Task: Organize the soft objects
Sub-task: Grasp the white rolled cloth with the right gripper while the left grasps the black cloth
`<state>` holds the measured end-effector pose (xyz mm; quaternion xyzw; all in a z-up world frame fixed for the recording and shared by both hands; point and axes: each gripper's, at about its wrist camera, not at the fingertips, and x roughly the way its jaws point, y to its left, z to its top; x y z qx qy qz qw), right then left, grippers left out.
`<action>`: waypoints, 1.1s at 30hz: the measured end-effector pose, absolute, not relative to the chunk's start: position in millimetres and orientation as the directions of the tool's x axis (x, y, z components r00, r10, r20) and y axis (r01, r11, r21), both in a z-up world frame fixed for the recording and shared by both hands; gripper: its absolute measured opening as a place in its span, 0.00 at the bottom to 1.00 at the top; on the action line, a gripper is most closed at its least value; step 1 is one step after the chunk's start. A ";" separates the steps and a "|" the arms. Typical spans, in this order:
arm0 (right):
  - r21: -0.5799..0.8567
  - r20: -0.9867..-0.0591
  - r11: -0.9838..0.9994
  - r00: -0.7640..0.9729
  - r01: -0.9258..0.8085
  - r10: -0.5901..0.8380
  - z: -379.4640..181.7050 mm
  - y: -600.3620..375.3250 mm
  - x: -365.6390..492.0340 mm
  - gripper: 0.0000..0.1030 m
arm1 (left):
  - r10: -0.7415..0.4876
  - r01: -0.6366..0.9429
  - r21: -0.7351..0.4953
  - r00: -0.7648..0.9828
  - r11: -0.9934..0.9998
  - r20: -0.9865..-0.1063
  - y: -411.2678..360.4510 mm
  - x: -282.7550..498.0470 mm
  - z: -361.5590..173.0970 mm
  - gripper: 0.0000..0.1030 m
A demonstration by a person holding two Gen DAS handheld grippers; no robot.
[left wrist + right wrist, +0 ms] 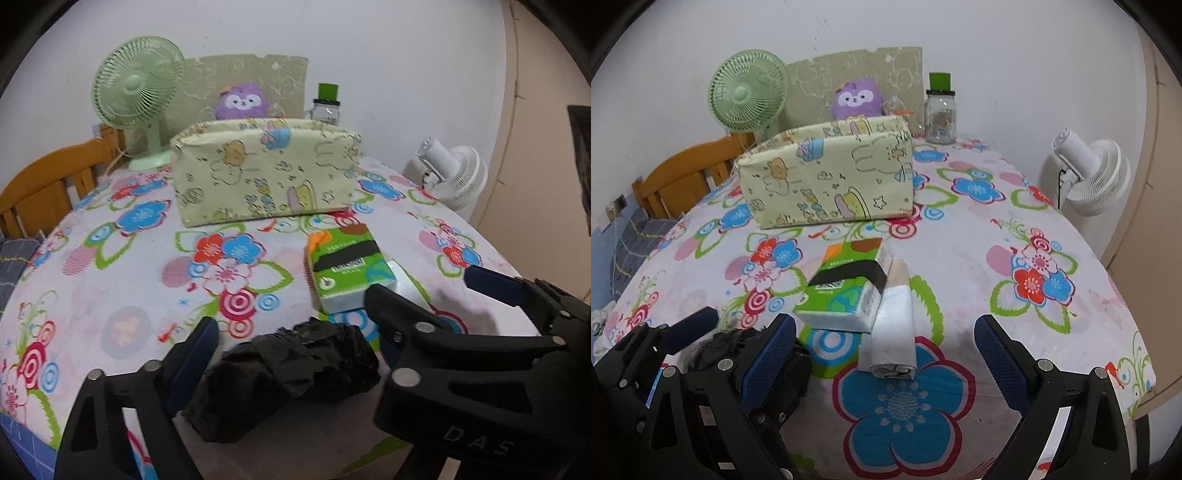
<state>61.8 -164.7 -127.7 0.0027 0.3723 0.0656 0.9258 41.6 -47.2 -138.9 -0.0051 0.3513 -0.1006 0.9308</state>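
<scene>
A crumpled black plastic bundle (295,373) lies on the flowered cloth between the fingers of my left gripper (295,343). Its jaws stand apart, and a thin gap shows beside the left pad (197,350); the right pad is hidden. A green tissue pack (846,288) leans on a white roll (892,325) in the middle. My right gripper (884,350) is open, its fingers wide on either side of the roll's near end without touching it. The yellow cartoon-print fabric box (827,177) stands behind, with a purple plush (857,98) showing above its rim.
A green desk fan (136,85) and a glass jar with a green lid (940,114) stand at the back by the wall. A white fan (1089,173) sits off the right edge. A wooden headboard (48,184) is at the left. The two grippers almost touch.
</scene>
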 end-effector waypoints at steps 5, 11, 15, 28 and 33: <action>0.059 -0.716 0.990 0.686 -0.130 0.133 -135.5 -164.2 68.0 0.90 | -0.198 0.206 -0.068 0.717 0.976 -0.669 -54.3 44.0 -145.2 0.76; 0.086 -0.732 0.988 0.665 -0.127 0.149 -141.4 -165.7 75.0 0.78 | -0.206 0.223 -0.062 0.713 0.973 -0.670 -58.2 45.8 -147.4 0.72; 0.083 -0.745 0.992 0.655 -0.099 0.127 -144.7 -168.2 81.9 0.59 | -0.203 0.229 -0.052 0.709 0.972 -0.675 -60.2 49.8 -148.4 0.71; 0.119 -0.750 0.988 0.644 -0.096 0.153 -144.7 -168.6 100.3 0.25 | -0.197 0.203 -0.073 0.702 0.976 -0.684 -54.2 69.2 -146.3 0.68; 0.123 -0.735 0.985 0.656 -0.117 0.170 -139.4 -162.7 105.2 0.22 | -0.197 0.187 -0.091 0.697 0.978 -0.689 -50.3 78.0 -144.6 0.66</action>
